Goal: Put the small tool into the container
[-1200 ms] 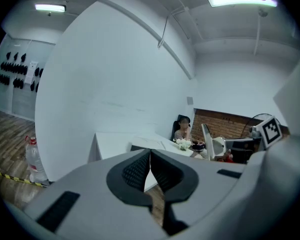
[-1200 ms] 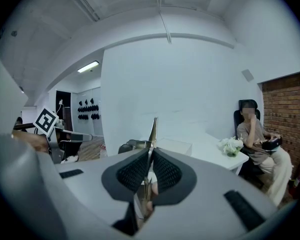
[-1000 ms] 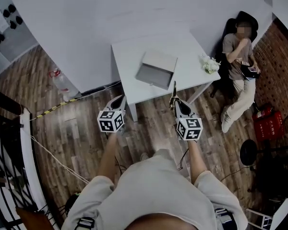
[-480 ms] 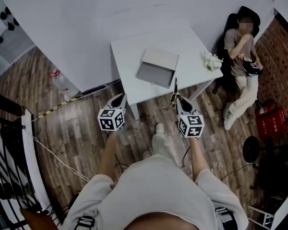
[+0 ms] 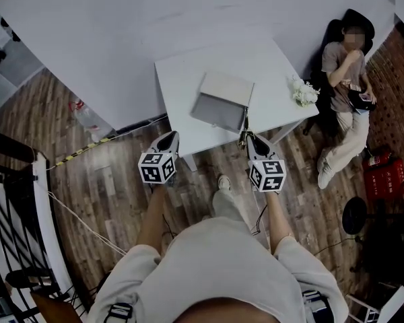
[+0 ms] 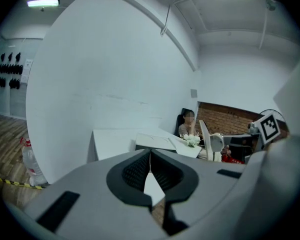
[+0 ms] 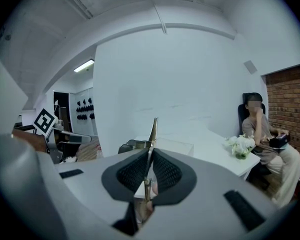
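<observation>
Count: two grippers, one tool, one container, one table.

My left gripper (image 5: 167, 138) is clenched, pads pressed flat together in the left gripper view (image 6: 150, 156). It hangs over the wood floor just off the table's near-left corner.

My right gripper (image 5: 248, 138) is clamped on the small tool (image 5: 245, 122), a single thin metal strip. In the right gripper view (image 7: 149, 156) the strip (image 7: 152, 129) is pinched between the pads and stands up past the jaw tips.

The tool is not in the container. In the head view its tip sits at the table's near edge, just beside the container's near-right corner.

The container (image 5: 222, 99) is a flat grey box lying mid-table. I can't tell what's in it from here.

The table (image 5: 185, 76) is white and stands against the wall.

Other items: one bunch of white flowers (image 5: 301, 93) on the table's right corner, and one person (image 5: 347, 73) seated in a chair beyond it, by the brick wall.
</observation>
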Demonstrator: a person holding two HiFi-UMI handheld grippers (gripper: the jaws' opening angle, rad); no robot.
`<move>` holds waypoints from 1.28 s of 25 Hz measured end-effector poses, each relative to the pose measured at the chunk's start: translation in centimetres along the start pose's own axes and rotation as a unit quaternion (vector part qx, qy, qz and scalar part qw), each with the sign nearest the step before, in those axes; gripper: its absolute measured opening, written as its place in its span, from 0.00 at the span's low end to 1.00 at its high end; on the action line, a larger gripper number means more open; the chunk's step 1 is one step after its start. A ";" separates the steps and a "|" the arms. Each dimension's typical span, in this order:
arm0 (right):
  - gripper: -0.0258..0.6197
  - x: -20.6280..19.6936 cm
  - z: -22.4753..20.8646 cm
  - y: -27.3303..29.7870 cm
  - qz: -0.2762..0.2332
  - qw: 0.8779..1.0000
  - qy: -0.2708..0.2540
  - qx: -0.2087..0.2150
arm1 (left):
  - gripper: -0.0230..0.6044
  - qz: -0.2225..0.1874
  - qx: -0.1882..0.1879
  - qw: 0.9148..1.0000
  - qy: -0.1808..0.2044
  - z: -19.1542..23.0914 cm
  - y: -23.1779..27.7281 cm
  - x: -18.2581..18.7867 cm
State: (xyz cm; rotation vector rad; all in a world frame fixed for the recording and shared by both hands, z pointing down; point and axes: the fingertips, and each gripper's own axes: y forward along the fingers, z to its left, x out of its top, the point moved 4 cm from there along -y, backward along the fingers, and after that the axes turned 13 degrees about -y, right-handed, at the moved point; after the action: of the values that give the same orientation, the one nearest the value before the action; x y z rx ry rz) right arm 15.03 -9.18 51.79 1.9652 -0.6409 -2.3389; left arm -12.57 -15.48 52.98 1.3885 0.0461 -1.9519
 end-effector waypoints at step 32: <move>0.08 -1.9 -6.4 18.4 0.056 0.984 -0.037 0.165 | 0.05 0.021 0.105 0.994 -0.031 4.1 15.9 5.4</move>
State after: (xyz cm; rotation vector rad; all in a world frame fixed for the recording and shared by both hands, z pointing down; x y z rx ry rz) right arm 17.00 -27.40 58.70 1.9009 -1.1790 -2.3731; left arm -7.57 -31.80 55.99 1.4481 -0.2220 -2.0099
